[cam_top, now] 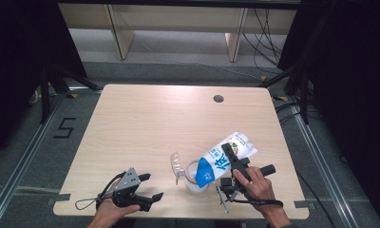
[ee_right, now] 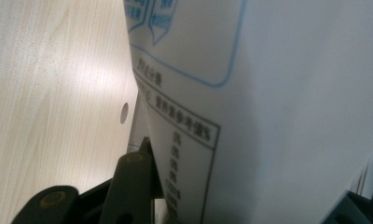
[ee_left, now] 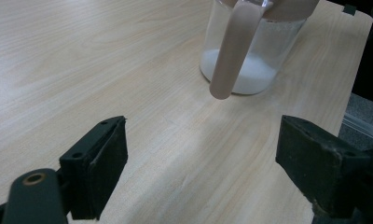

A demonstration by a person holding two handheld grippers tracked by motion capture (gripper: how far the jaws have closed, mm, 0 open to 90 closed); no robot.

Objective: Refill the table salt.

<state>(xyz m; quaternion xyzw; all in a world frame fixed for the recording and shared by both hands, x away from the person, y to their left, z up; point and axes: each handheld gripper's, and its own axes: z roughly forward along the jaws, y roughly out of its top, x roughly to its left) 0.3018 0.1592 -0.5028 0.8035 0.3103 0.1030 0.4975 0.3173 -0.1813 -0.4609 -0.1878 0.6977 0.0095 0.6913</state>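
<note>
Carton [cam_top: 223, 159], white-and-blue, tilted over jug [cam_top: 194, 178]

My left tool [cam_top: 147, 187] rests low by the near edge, jaws wide apart, hand [cam_top: 113, 208] behind it. My right tool [cam_top: 232, 156] is tilted, jaws clamped, right hand [cam_top: 254, 183] gripping.

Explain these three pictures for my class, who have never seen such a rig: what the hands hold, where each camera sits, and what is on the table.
A person holds a two-jaw gripper in each hand. One camera looks down from above; one more rides on each gripper.

On the wooden table stands a clear measuring jug with white contents at its bottom.

The right gripper clamps a blue and white milk carton, tilted with its top end over the jug.

The left gripper rests open near the table's edge, holding nothing.
</note>
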